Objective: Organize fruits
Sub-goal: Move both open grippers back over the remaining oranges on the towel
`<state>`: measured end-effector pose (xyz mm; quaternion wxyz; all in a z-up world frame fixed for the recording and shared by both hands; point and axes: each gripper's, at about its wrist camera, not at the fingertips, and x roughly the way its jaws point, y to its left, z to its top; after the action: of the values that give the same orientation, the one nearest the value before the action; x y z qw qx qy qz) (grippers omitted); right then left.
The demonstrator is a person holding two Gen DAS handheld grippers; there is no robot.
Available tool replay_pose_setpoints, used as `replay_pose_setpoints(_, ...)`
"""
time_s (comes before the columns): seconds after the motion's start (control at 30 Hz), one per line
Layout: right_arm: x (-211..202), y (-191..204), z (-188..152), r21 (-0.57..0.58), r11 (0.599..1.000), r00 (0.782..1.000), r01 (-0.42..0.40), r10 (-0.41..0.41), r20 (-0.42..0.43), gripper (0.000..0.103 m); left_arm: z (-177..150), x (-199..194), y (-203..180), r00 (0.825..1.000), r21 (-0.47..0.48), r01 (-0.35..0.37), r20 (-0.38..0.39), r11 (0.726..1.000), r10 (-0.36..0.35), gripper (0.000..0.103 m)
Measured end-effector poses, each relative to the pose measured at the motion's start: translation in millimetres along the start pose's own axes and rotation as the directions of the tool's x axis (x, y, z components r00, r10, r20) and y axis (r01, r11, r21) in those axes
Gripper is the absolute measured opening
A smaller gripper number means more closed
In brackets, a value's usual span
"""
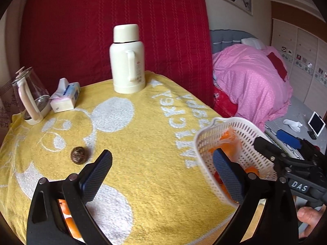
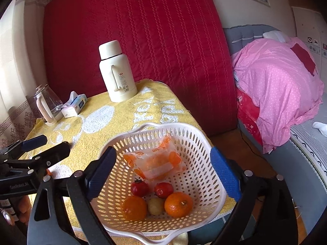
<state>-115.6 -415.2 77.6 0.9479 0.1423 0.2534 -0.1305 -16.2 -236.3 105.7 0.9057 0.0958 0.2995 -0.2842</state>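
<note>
Resting at the near right corner of the yellow terry towel with white cartoon print [image 2: 126, 114], the white perforated plastic basket [image 2: 190, 143] sat with its open mouth upward and one handle toward the cream thermos flask [image 2: 116, 71]. Inside the basket lay a clear orange-printed packet [image 2: 157, 163], its long axis slanting from the basket's near left toward its far right, and nearer than it two small red fruits [image 2: 140, 187], two orange tangerines [image 2: 178, 204] and a small yellowish round fruit [image 2: 155, 205] between them. A dark wrinkled round fruit [image 1: 79, 155] lay on the towel well left of the basket.

The right gripper [image 2: 163, 173] hung over the basket with its blue-padded jaws spread wide either side of it, pinching nothing. The left gripper [image 1: 163, 171] was just left of the basket, jaws likewise spread and empty, one finger [image 1: 226, 173] in front of the basket's wall.

Beyond the basket stood the flask, with a tissue pack [image 1: 65, 96] and a glass kettle [image 1: 32, 98] farther left.
</note>
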Motion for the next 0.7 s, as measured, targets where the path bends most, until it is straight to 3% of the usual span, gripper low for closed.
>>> replay_pose_setpoints(0.23, 1.9, 18.7, -2.5, -0.010, 0.999, 0.999, -0.040, 0.040, -0.011, 0.095, -6.1, -7.1, 26.0, 0.997, -0.039, -0.071, 0.006, 0.997, 0.071, 0.098)
replay_pose_setpoints(0.7, 5.6, 87.2, -9.0, -0.122, 0.982, 0.989, -0.147, 0.143, -0.033, 0.095, -25.0, -33.6, 100.5, 0.987, -0.163, -0.148, 0.034, 0.975, 0.156, 0.098)
